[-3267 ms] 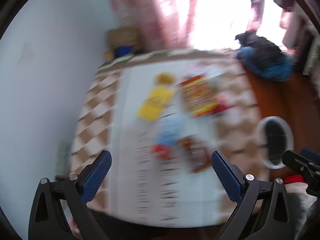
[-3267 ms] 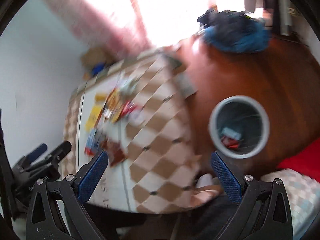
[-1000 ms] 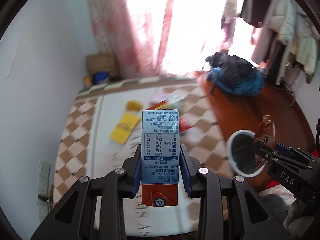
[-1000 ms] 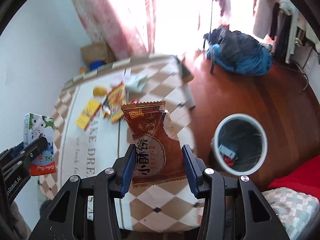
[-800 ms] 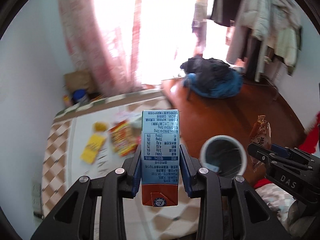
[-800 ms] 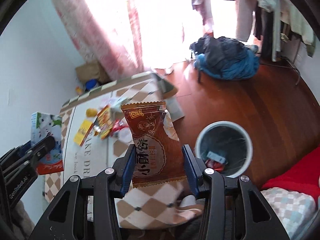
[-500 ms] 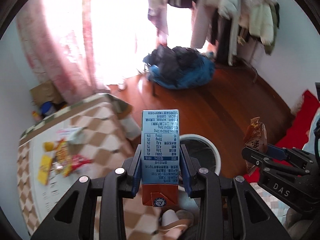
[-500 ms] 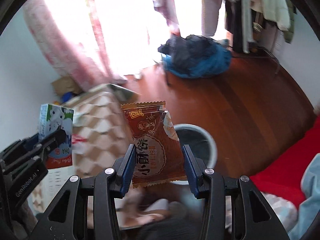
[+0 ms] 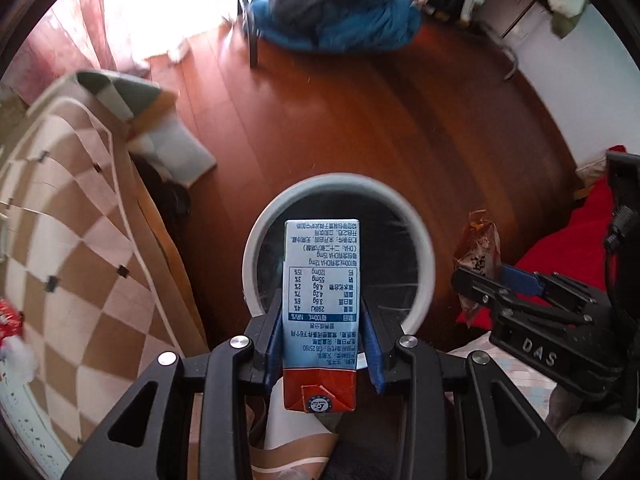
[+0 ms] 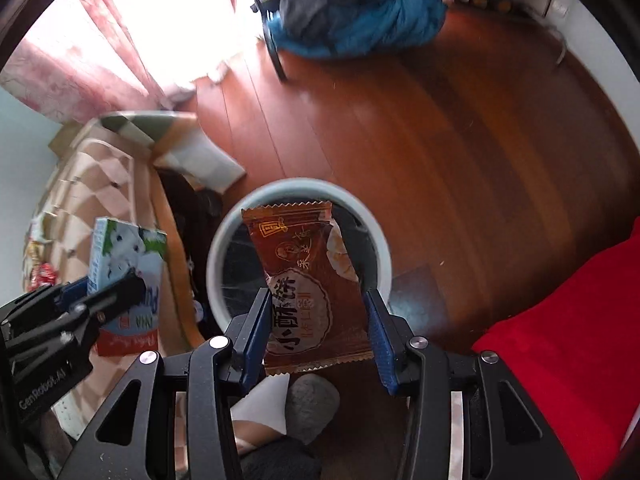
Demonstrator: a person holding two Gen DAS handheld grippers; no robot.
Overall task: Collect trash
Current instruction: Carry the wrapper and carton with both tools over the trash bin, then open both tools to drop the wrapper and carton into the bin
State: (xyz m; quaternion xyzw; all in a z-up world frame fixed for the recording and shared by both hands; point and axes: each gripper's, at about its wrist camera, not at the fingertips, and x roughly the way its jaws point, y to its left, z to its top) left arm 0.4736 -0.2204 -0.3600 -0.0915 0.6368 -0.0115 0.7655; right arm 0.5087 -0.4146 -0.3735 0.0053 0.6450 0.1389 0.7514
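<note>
Both grippers are loaded up and hanging right over the trash bin (image 9: 420, 236) on the wood floor (image 9: 400, 120). Left gripper (image 9: 323, 344) has its jaws clamped on a milk carton (image 9: 320, 280), nutrition label facing up, held over the bin's dark opening. Right gripper (image 10: 316, 332) has its jaws pinched on a brown snack wrapper (image 10: 304, 272), also above the bin's rim (image 10: 360, 208). The two are close side by side. Off to the left there's the checkered bedspread (image 9: 80, 240) with a red wrapper (image 10: 42, 274) lying on it. Far side of the room, a blue bundle (image 9: 340, 16) sits on the floor.
</note>
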